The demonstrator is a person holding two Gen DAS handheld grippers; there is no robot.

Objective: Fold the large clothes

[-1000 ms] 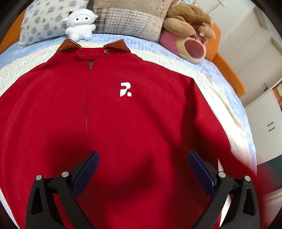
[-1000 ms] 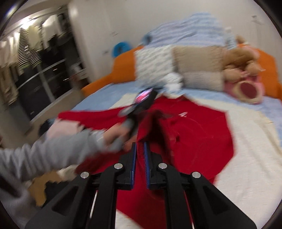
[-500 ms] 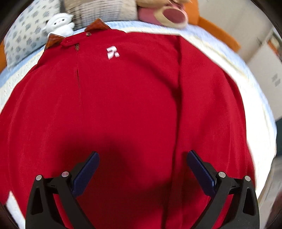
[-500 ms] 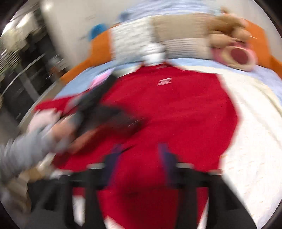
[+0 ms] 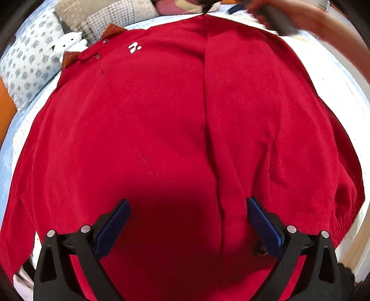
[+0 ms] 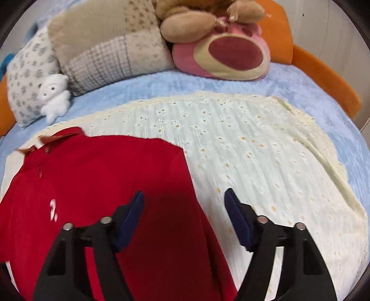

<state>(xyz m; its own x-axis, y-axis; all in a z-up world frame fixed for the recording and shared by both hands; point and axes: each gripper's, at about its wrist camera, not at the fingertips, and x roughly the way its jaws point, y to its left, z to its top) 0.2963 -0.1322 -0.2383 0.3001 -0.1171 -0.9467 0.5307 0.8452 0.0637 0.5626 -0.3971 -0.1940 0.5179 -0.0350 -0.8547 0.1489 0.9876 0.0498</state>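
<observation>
A red sweater (image 5: pixel 161 127) with a brown collar (image 5: pixel 111 30) and a white logo (image 5: pixel 134 48) lies spread on the bed. One sleeve is folded over its body, along a long crease (image 5: pixel 208 115). My left gripper (image 5: pixel 188 202) hangs open over the lower part of the sweater, with nothing between its fingers. The right gripper (image 6: pixel 184 193) hovers above the sweater's (image 6: pixel 104 185) shoulder edge, its jaws closing with nothing gripped; one finger is over red cloth, the other over the cream cover. The left wrist view catches the person's other hand (image 5: pixel 289 16) at the top right.
A cream eyelet cover (image 6: pixel 254 150) lies under the sweater on a blue sheet (image 6: pixel 161 85). At the head of the bed are pillows (image 6: pixel 111 53), a small white plush (image 6: pixel 54 97) and a pink bear plush (image 6: pixel 226 55). An orange bed frame (image 6: pixel 323 76) borders the right side.
The right gripper let go of the red sleeve, which now lies folded across the body, and swung to the sweater's shoulder edge. The left gripper drifted toward the hem and rolled.
</observation>
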